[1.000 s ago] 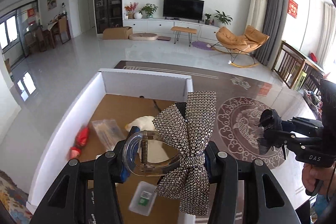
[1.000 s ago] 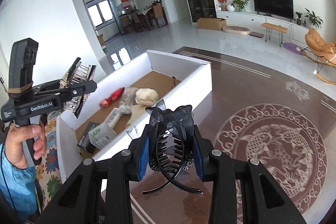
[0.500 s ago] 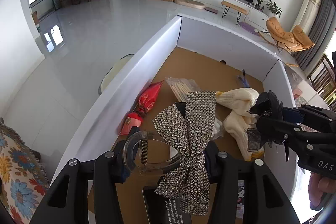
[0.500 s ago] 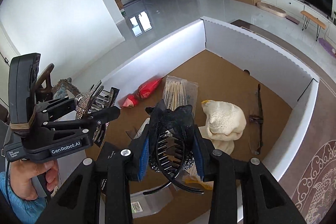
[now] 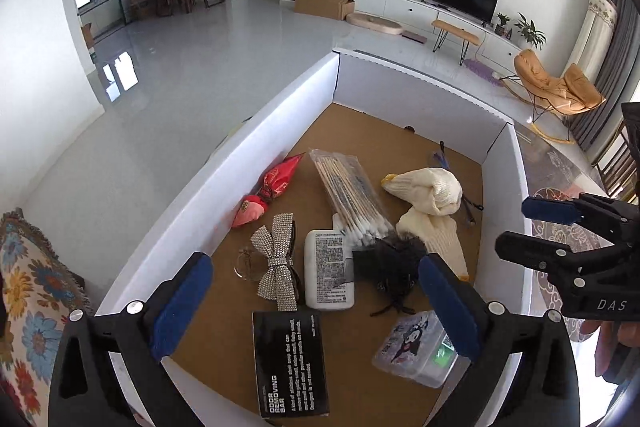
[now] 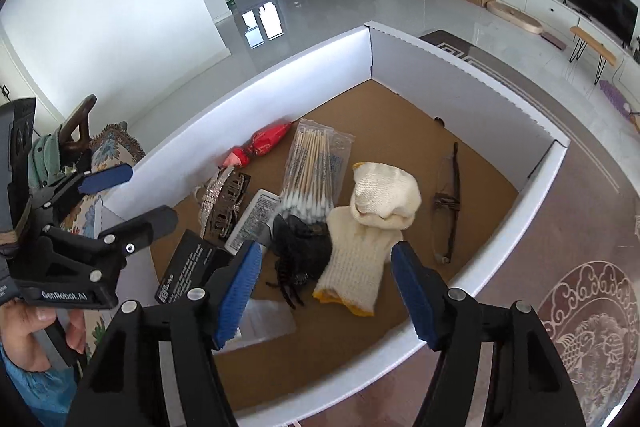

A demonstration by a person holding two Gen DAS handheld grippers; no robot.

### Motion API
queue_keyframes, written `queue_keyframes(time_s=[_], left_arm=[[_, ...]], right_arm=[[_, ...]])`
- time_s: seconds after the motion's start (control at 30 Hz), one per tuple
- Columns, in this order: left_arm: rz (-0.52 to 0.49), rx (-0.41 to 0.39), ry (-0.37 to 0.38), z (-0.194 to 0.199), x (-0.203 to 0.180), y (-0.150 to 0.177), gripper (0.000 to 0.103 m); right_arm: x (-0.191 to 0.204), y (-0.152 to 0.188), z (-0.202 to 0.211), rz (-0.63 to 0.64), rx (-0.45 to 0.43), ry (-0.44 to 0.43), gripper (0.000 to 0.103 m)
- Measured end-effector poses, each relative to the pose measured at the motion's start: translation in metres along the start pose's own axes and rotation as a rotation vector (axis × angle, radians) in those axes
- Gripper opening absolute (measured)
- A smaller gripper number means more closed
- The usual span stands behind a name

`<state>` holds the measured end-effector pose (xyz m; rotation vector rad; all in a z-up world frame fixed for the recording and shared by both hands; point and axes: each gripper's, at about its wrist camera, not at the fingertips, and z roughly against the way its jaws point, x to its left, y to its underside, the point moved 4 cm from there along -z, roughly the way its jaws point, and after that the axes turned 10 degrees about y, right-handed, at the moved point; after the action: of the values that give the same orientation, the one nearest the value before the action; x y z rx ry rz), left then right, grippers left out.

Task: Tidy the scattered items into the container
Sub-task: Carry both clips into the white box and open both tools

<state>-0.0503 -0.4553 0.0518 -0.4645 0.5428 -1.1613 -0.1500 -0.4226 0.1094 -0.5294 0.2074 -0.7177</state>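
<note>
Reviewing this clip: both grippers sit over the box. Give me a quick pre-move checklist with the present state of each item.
1. left gripper jaws have just been opening, nothing between: ok.
2. right gripper jaws have just been opening, nothing between: ok.
3. rhinestone bow clip lies on the box floor: ok.
4. black claw clip in the box, beside the cream gloves: ok.
5. Scattered items left outside the box: cannot tell.

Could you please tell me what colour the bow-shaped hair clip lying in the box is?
Silver: the bow-shaped hair clip is covered in rhinestones. The left wrist view shows it best.
</note>
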Motion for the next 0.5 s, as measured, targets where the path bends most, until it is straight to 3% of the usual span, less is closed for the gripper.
queue_keyframes(time_s=[0.1,0.23,0.43,0.5], left_arm=[[-0.004,-0.080,-0.061,0.027,-0.021,0.009,0.103],[0.020,-0.188,-0.084,0.055,-0.045,0.016,0.103],[0.090,-0.179,-0.056,0.065,-0.057,0.022,0.103],[0.109,-0.217,-0.097,0.071,-0.055,0.026,0.103]], right_arm=[[-0.016,0.033,0.028,0.017,-0.036,0.050,0.069],[-0.034,0.063,0.033,-0.025,-0.010,0.057,0.069],[-0.030,0.066,0.029,-0.028,-0.011,0.061,0.069],[-0.022,0.059,0.027,-0.022,-0.028,0.058,0.069]])
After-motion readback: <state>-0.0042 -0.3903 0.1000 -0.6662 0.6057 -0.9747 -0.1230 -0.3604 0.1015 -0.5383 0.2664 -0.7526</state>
